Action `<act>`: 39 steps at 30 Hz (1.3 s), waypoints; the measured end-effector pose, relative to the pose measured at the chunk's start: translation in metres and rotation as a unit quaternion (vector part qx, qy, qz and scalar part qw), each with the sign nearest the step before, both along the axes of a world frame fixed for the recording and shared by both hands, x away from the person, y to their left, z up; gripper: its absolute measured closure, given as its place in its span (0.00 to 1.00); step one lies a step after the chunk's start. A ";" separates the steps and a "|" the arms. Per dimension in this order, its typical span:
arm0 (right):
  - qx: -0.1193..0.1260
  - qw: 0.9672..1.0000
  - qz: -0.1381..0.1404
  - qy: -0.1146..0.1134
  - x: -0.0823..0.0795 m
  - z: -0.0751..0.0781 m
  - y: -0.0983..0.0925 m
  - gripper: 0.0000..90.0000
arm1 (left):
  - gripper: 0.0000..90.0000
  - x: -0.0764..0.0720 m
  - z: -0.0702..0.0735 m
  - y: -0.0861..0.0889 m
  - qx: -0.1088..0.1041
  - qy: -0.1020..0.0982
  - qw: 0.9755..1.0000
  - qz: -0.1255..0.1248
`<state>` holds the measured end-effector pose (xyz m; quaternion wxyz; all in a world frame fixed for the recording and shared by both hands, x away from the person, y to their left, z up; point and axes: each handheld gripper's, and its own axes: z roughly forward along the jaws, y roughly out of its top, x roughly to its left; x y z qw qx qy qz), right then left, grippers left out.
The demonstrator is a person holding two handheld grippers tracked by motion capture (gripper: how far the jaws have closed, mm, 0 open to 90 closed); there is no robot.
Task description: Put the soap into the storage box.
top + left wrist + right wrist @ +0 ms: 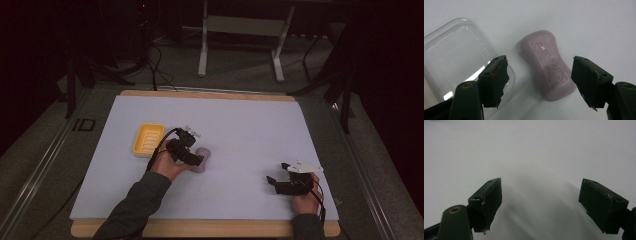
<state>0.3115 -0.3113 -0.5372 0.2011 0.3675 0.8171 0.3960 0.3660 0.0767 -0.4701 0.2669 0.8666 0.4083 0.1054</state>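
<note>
Two things lie near the left gripper [539, 75]: a mauve soap bar [547, 63] and a clear plastic lid [456, 55]. In the left gripper view the lid is cut off by the frame's left edge, and one black jaw stands in front of its near corner; its see-through wall is hard to trace against the pale table [240, 125]. In the high view the left gripper [192, 159] and the hand behind it cover most of the soap bar [204, 159], so only its right end shows there, and the lid cannot be made out. Raised lettering runs along the bar's top face, but I cannot read it with confidence.

The bar lies flat on the table between the jaws' line, touching neither pad. Its long axis runs from upper left to lower right in the left gripper view, slanting across the gap. The left jaws stand apart with nothing gripped. A yellow soap dish [148, 139] sits just left of that hand. The right gripper [278, 181] rests well apart, near the table's front right, its jaws spread wide over bare surface.
</note>
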 end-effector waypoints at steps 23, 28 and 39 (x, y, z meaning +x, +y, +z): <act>-0.002 1.000 0.002 -0.001 0.000 0.000 0.000 0.21 | 0.20 0.013 -0.019 -0.021 0.014 0.028 1.000 -0.004; -0.002 1.000 0.002 -0.001 0.000 0.000 0.000 0.21 | 0.19 0.017 -0.024 -0.026 0.019 0.032 0.999 -0.004; -0.004 1.000 0.002 0.000 0.000 0.000 0.001 0.21 | 0.19 0.023 -0.036 -0.030 0.028 0.052 0.998 -0.008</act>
